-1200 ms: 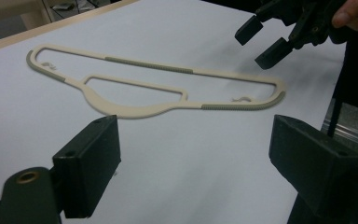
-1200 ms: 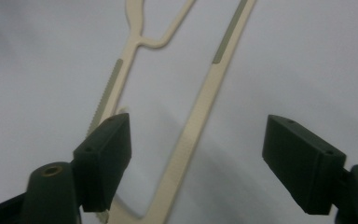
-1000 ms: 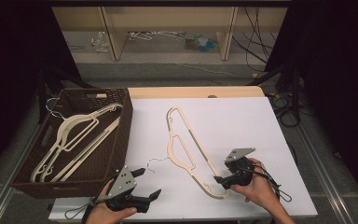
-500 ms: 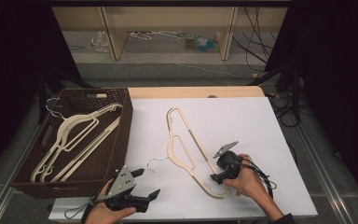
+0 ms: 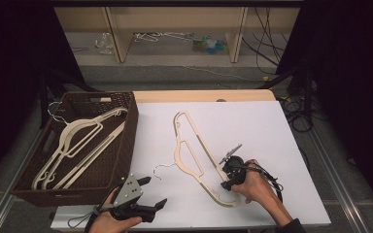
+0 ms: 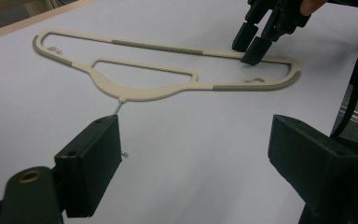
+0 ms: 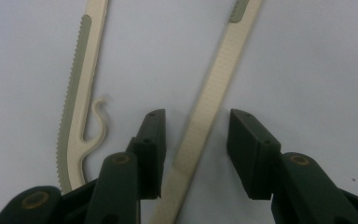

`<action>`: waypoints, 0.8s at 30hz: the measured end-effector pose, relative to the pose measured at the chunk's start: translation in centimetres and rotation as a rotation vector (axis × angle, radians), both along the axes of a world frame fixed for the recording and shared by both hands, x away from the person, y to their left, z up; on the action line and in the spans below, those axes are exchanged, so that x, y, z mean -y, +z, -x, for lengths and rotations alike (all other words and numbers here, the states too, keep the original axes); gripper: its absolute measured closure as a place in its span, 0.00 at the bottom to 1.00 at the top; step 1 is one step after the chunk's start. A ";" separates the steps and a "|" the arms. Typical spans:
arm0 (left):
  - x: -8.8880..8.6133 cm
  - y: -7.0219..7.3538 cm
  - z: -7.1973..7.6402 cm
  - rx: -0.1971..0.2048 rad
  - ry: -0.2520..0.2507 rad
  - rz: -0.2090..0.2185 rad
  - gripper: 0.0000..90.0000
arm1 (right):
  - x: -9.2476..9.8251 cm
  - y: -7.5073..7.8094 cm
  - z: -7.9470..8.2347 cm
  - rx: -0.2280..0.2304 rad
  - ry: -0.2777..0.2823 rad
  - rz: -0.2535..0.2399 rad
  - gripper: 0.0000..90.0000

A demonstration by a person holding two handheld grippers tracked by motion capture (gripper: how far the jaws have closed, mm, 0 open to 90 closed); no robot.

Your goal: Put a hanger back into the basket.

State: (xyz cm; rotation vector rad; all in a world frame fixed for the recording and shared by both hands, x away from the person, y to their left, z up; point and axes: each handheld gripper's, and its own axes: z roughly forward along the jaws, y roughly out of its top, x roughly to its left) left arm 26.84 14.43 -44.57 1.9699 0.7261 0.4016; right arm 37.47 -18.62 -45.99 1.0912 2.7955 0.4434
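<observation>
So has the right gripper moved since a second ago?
Yes. The right gripper has shifted left across the table onto the hanger; its jaws have just been closing, one either side of the bar, not yet pressing it.

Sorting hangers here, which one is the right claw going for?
The cream hanger lying alone on the white table; the others sit in the brown basket.

One cream plastic hanger (image 5: 194, 150) is lying on the white table (image 5: 272, 126), and two more hangers (image 5: 77, 145) are lying in the one brown woven basket (image 5: 126, 141) at nine o'clock. Two black grippers are showing: the left gripper (image 5: 153, 191) at seven o'clock and the right gripper (image 5: 226, 177) at five o'clock.
</observation>
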 end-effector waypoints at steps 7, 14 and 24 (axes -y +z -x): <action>-0.1 0.0 0.0 0.000 0.002 0.001 0.20 | 0.0 0.1 0.2 -0.010 0.019 0.018 0.74; -0.2 0.0 0.0 0.002 0.004 0.001 0.21 | 0.3 0.1 0.0 -0.028 0.032 0.007 0.79; -0.4 0.0 0.0 0.003 0.012 -0.006 0.22 | 1.4 0.1 -0.3 -0.069 -0.036 -0.049 0.83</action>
